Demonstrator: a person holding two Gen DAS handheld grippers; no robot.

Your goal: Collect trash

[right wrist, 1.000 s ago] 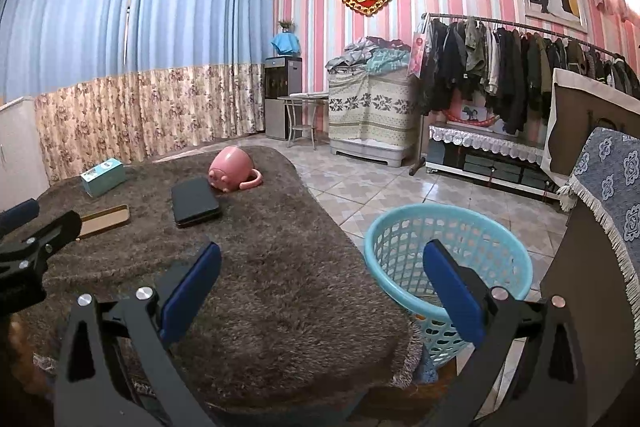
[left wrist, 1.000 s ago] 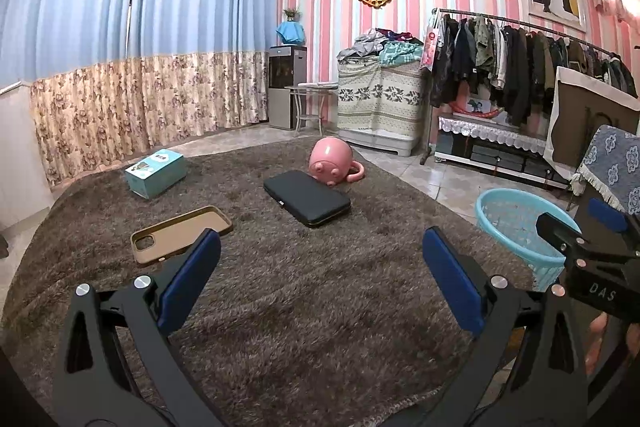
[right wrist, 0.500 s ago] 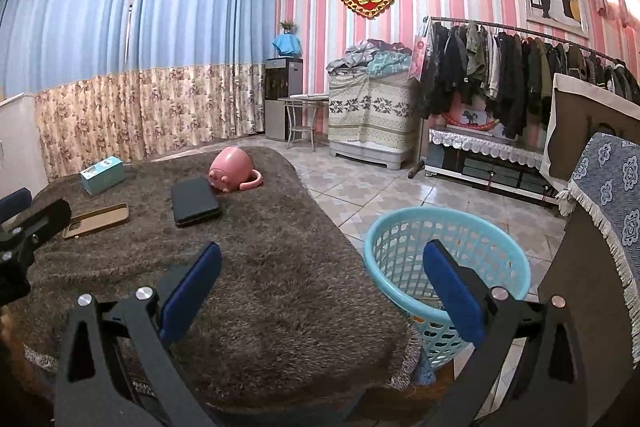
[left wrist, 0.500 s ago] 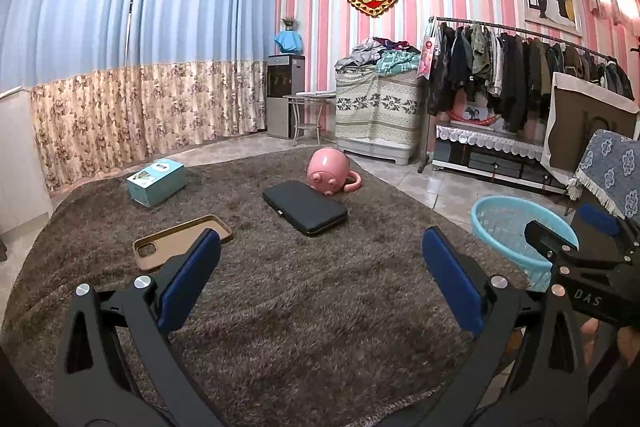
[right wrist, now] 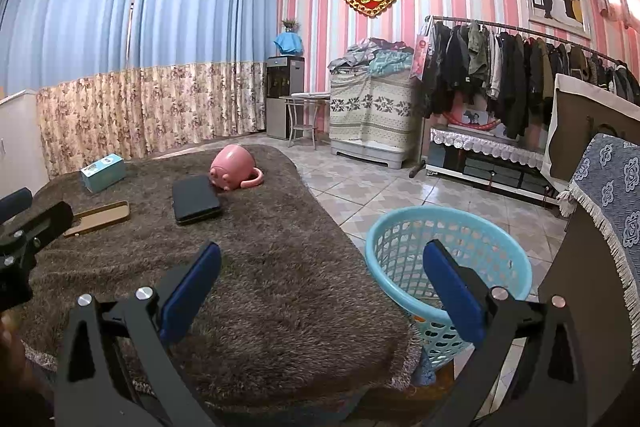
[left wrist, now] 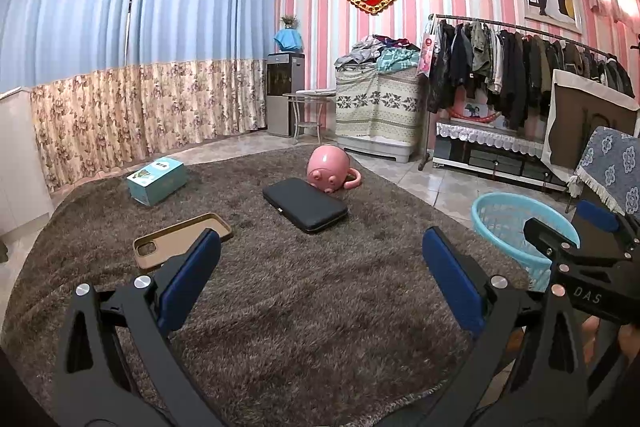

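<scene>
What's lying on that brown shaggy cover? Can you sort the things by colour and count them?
Pink: 1, the pig-shaped mug
Black: 1, the flat case
Teal: 1, the small box
Tan: 1, the phone case
Total: 4

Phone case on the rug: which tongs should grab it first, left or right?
Left, probably. The phone case lies just ahead of the open left tongs, near their left finger. The open right tongs sit over the rug edge by the blue basket, farther from it.
</scene>
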